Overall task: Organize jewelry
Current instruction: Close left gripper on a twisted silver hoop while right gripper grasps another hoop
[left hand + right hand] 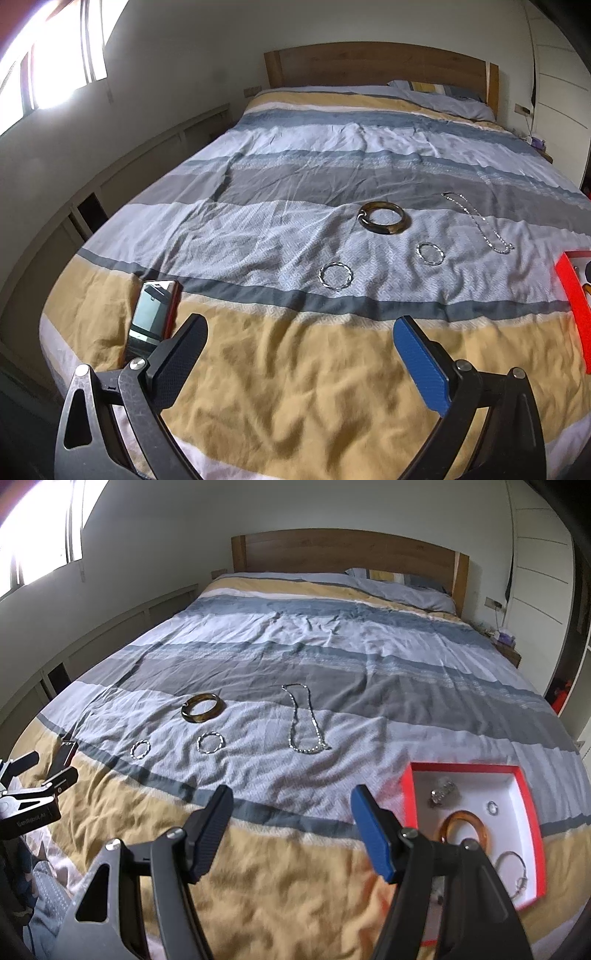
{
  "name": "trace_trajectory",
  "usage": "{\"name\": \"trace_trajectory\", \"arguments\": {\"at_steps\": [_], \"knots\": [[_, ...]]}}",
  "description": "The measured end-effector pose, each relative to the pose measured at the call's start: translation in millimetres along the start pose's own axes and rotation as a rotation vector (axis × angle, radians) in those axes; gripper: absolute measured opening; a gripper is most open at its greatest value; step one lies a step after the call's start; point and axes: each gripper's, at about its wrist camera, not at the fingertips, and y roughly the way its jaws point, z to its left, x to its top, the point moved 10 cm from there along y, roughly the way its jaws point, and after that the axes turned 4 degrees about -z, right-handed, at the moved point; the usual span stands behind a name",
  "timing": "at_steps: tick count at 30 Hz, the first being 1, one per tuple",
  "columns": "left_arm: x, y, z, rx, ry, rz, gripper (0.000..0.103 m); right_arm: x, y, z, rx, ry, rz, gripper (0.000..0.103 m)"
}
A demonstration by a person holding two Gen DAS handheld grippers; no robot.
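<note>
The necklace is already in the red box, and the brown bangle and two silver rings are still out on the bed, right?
Not quite: the necklace still lies on the bed, outside the red box, as the right wrist view shows. The brown bangle and two silver rings are on the bed.

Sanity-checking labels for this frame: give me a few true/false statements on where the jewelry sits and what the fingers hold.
1. The chain necklace lies inside the red box. False: it lies on the bedspread, outside the box.
2. The dark bangle lies on the bedspread. True.
3. The right gripper holds a ring. False: its fingers are open, nothing between them.
4. An orange bangle is in the red box. True.
5. The left gripper is open and empty. True.
</note>
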Motion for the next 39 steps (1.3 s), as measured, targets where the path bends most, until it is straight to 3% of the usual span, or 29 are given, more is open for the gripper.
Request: {"name": "trace_trajectory", "arguments": {"at_steps": [13,20,28,36,39], "knots": [[19,61,-9,-0.043,-0.006,0.018,0.097,10,65,15,0.071,0.007,0.037,0.065],[18,105,-16,-0.093,-0.017,0.065,0.084,8,109,55,0.175,-0.016,0.077,0.065],[9,138,-20,-0.109,-0.005,0.104,0.076,3,162,92,0.268,0.0,0.129,0.064],[1,157,-26,-0.158,-0.012,0.13,0.062,0,202,115,0.298,0.005,0.165,0.063],[1,159,-29,-0.171,-0.003,0.123,0.055,1,207,120,0.305,-0.006,0.164,0.051]]}}
